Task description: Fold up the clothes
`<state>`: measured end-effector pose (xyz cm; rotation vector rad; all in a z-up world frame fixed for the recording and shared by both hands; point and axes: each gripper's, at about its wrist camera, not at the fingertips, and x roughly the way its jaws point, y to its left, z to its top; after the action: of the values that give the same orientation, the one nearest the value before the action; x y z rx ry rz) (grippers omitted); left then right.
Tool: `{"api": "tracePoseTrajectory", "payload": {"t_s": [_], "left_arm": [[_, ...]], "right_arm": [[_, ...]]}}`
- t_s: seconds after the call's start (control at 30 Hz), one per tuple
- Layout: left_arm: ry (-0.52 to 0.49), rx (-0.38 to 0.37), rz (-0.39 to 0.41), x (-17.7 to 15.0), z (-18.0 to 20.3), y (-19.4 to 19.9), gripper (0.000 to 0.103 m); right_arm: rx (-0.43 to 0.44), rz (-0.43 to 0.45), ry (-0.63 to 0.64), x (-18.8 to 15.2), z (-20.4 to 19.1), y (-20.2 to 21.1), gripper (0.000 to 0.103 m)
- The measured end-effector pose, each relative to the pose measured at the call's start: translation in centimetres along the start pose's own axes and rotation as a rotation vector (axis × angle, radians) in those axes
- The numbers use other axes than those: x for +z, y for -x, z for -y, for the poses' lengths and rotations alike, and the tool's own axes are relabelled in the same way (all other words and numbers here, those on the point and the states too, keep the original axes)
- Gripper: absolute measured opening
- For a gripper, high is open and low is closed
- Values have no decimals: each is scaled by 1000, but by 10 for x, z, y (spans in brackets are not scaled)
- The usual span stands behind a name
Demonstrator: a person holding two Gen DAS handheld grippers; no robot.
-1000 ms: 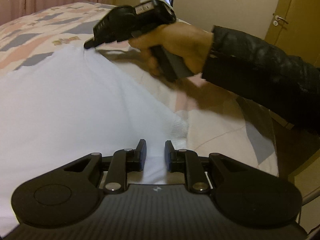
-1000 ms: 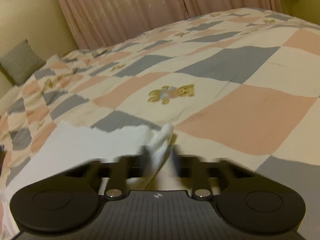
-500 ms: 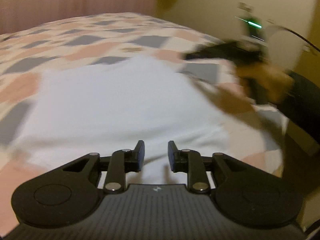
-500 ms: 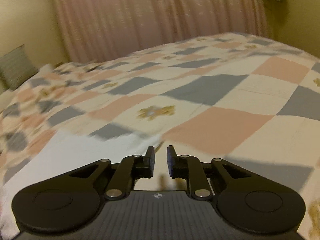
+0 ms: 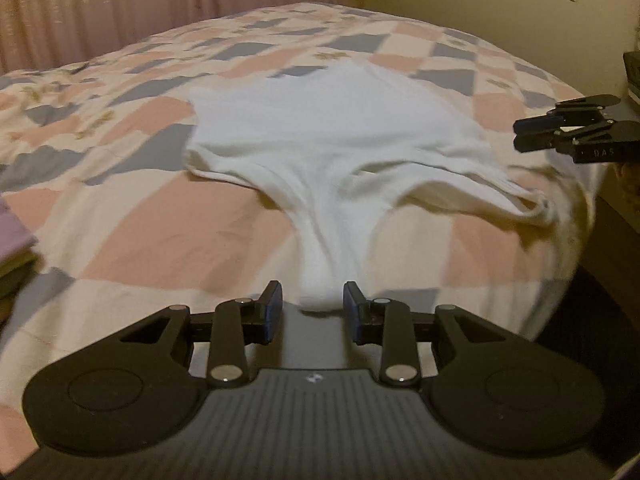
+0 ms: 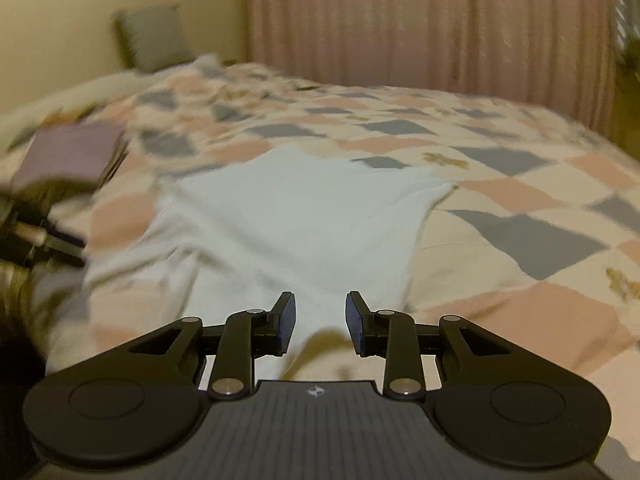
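The white garment (image 5: 320, 136) lies spread on the bed (image 5: 168, 240), its near part reaching toward the bed's near edge. In the left wrist view a narrow bunch of its cloth runs up between the left gripper (image 5: 312, 308)'s fingers, which stand apart with gaps either side of the bunch; whether the cloth rests on the gripper body or only lies beneath it, I cannot tell. A second ago those fingers were closer together over the cloth, and the view has since swung from the garment's side to face it lengthwise.

The right gripper (image 6: 320, 316) has changed more. A second ago its fingers were pinching a ribbed edge of the garment; half a second ago they were nearly shut with nothing between them; now they are spread wide, empty, over the garment's near end. The left wrist view shows it off the bed's right edge (image 5: 576, 136), clear of the cloth.

So both grips look released, and the garment is laid out rather than carried. The near-right hem is rumpled and lifted, and the cloth is blurred, so it may be settling. A folded purple piece (image 6: 72, 152) sits near the bed's far left. My guess is the cloth is being laid or re-gripped between folds.
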<state>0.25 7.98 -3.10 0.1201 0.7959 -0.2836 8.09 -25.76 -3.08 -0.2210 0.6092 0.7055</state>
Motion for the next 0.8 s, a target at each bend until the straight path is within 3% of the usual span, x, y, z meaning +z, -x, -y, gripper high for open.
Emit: {"api": "tracePoseTrajectory", "payload": {"t_s": [0.17,0.33,0.5,0.7,0.8], "left_arm": [[-19,-14,-3,-6,9,-12,37],[1,-7,19,-10,6,-16,39],[-19,-2,35,-12,11,-4,4],[-57,25,31,-16,15,12,1],[-76,38,29,-18,16,19,0]], "right_arm": [[28,-30,-22,-13,-27,18,44],[51,-52,-141,-24,-25,27,46],[106,-88,-267,-40,-24,27,47],[96,-95,-238,-47,-45,25,47],[21,-91,-42,-43,-69,24,47]]}}
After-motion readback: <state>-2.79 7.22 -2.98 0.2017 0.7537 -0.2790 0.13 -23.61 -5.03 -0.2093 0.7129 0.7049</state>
